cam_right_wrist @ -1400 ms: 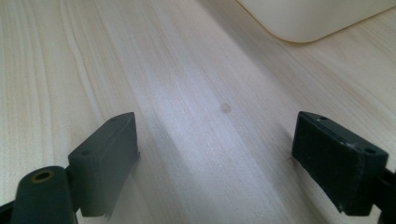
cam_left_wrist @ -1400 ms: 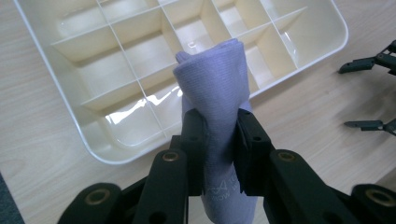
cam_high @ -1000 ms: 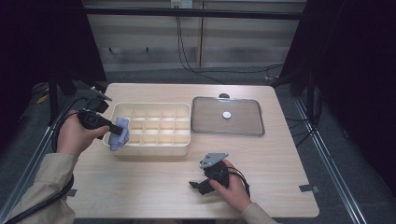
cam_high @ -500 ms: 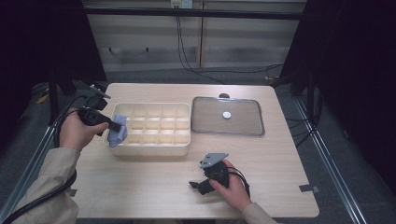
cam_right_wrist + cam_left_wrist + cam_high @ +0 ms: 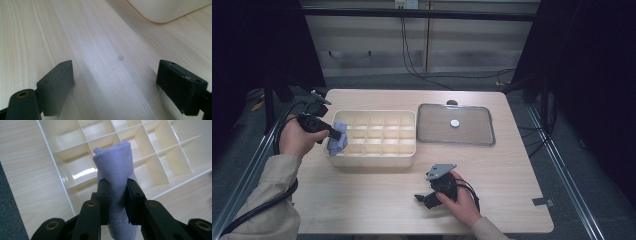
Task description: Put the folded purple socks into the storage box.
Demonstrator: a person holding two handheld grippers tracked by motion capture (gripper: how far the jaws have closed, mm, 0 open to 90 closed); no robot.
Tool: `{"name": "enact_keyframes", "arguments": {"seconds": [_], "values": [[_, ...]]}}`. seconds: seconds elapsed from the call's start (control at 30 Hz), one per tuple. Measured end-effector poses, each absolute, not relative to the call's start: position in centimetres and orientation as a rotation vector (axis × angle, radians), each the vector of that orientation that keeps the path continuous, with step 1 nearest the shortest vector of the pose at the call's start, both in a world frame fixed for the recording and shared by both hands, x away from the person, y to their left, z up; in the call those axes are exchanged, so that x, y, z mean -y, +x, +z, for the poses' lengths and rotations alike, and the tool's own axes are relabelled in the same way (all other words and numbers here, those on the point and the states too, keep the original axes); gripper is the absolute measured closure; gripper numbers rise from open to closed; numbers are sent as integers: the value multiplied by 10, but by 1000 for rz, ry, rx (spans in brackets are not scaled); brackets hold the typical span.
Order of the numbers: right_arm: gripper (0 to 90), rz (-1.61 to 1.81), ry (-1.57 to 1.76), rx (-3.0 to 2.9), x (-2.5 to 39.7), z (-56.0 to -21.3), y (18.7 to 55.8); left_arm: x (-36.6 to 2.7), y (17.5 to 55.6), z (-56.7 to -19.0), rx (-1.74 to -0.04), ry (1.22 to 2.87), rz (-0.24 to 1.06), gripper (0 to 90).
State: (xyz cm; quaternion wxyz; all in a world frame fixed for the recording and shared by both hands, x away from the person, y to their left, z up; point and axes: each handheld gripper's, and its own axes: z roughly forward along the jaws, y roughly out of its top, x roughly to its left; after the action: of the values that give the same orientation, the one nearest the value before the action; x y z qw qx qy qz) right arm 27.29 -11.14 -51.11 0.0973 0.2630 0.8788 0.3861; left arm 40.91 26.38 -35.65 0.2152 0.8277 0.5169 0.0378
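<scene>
My left gripper is shut on a rolled pale purple cloth. It holds the cloth over the left end of a cream divided box with several cells. My right gripper rests low over bare wood near the table's front, jaws wide open with nothing between them. A corner of the cream box lies ahead of it.
A clear lid with a white round knob lies flat to the right of the box. The light wooden table has bare room along its front. Cables trail off the left edge.
The left gripper with the cloth has shifted slightly along the box's left end. The right gripper has stayed put.
</scene>
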Motion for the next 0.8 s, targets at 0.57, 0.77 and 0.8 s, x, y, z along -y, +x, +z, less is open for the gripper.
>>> {"name": "enact_keyframes", "arguments": {"seconds": [0.57,0.77,0.8], "values": [[137,1144,778,-2603,111,-511,272,-268,417,-379,-1482,2307,104,755],[138,1141,778,-2605,111,-511,272,-272,419,-384,-1498,2299,86,754],[138,1145,776,-2605,111,-511,272,-273,419,-385,-1504,2297,83,754]]}}
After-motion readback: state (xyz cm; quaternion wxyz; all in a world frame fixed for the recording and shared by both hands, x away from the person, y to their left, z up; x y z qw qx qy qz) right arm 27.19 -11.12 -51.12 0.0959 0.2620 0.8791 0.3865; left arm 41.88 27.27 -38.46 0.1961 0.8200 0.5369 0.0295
